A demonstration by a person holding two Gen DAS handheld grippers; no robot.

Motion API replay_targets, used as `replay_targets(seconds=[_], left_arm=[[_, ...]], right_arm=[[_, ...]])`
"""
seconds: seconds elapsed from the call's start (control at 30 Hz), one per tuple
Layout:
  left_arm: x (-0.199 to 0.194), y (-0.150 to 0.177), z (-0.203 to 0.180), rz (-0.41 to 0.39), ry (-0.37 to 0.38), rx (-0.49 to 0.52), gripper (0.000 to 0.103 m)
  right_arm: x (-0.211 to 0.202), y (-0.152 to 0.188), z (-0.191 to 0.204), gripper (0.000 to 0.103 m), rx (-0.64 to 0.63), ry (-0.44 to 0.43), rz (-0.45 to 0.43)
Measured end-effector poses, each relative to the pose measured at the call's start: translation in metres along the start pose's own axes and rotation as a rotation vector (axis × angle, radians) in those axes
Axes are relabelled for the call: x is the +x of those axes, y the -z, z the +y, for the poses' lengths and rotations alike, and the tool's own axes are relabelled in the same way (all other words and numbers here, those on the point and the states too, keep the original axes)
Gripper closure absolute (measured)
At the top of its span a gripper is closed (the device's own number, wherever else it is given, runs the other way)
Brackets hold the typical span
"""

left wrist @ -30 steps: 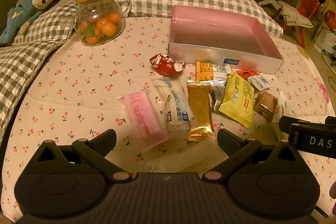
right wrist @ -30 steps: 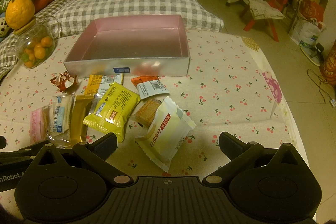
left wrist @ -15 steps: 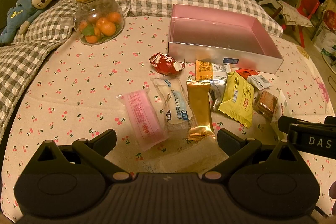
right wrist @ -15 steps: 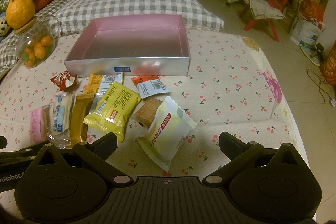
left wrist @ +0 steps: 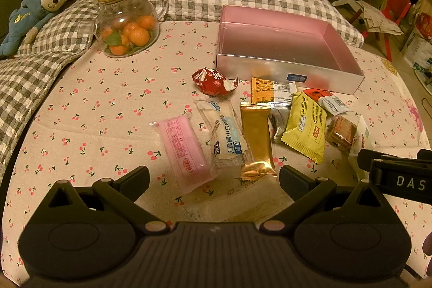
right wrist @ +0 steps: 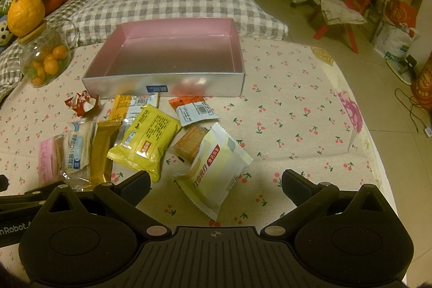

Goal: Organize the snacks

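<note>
Pink-lined silver box [right wrist: 164, 84] empty at 12 o'clock on cherry-print desk [right wrist: 297, 126]; wrapped snacks loose just before it: yellow packet [right wrist: 145, 139], cream packet [right wrist: 216, 172], pink bar [left wrist: 183, 150]. Left gripper [left wrist: 213, 177] and right gripper [right wrist: 216, 180]: fingers spread, grasping nothing.

Wrapped snacks lie scattered flat on a cherry-print cloth: a pink bar [left wrist: 183, 149], a gold bar [left wrist: 256, 138], a yellow packet [right wrist: 147, 138] and a cream packet [right wrist: 216, 172], before an empty pink-lined box [right wrist: 167, 87].
</note>
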State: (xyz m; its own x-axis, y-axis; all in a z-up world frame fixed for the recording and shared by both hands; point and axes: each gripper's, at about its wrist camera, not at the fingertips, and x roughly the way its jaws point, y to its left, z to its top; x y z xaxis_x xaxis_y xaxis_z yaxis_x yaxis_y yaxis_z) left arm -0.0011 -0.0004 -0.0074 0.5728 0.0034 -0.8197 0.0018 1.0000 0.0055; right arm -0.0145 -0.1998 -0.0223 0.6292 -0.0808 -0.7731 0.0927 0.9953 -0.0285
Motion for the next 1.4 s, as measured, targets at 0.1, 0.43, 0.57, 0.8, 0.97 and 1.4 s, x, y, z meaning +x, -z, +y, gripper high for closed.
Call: replay_targets(seconds=[0.1,0.43,0.57,0.8,0.97,1.4], left_arm=[[0.0,0.0,0.0,0.001,0.001,0.001,0.0],[0.002,-0.003,0.005,0.014,-0.019,0.024,0.0],[0.003,-0.01,0.011,0.02,-0.022,0.038,0.001],[0.008,-0.026,0.024,0.035,0.004,0.055,0.001],[0.014,-0.033,0.027,0.07,0.053,0.103,0.001],[0.037,-0.027,0.028,0.249,0.387,0.201,0.019]], right_arm=[[0.0,0.0,0.0,0.0,0.0,0.0,0.0],[0.001,-0.001,-0.001,0.0,-0.009,-0.002,0.003],[0.002,-0.005,-0.005,0.0,-0.024,-0.036,0.042],[0.004,-0.025,-0.014,0.0,0.003,-0.12,0.11],[0.012,-0.036,-0.022,0.0,0.026,-0.148,0.154],[0.053,-0.032,-0.053,0.0,0.217,-0.183,0.295]])
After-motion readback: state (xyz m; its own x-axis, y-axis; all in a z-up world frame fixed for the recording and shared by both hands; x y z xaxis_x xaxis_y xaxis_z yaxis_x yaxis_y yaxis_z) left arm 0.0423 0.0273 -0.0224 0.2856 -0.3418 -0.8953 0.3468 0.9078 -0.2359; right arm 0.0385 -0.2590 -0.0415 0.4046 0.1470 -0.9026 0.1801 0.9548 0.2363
